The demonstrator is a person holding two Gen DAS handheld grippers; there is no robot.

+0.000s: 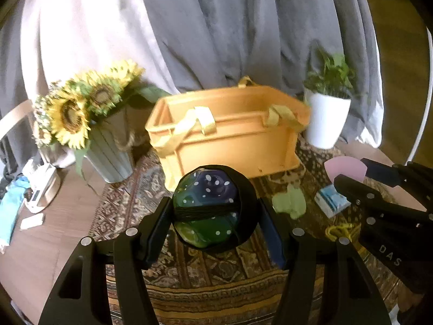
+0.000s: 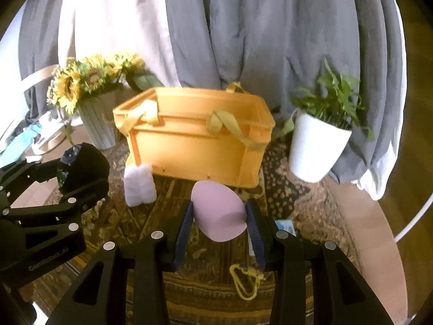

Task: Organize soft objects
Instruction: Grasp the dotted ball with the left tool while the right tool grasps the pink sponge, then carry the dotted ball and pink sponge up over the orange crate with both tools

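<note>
our left gripper (image 1: 213,211) grasps a dotted pouch (image 1: 208,205), our right gripper (image 2: 219,216) a pink sponge (image 2: 219,214); either may snag the straps at twelve o'clock on the crate (image 2: 189,140).

Crate (image 1: 232,146) ahead, seemingly open-topped

The crate (image 1: 230,135) stands on the patterned rug (image 1: 205,276), in front of the draped curtain (image 1: 216,27). The sunflower pot (image 1: 108,149) stands to the left of the crate, the potted plant (image 1: 327,119) to its right. The left gripper (image 1: 213,211) holds the dotted ball (image 1: 205,205) above the rug, before the crate. The right gripper (image 2: 219,216) holds the sponge (image 2: 219,211) to the right of the left gripper. The folded cloth (image 2: 139,187) lies on the rug against the crate's front left corner. The corded clip (image 2: 243,281) lies on the rug below the right gripper
</note>
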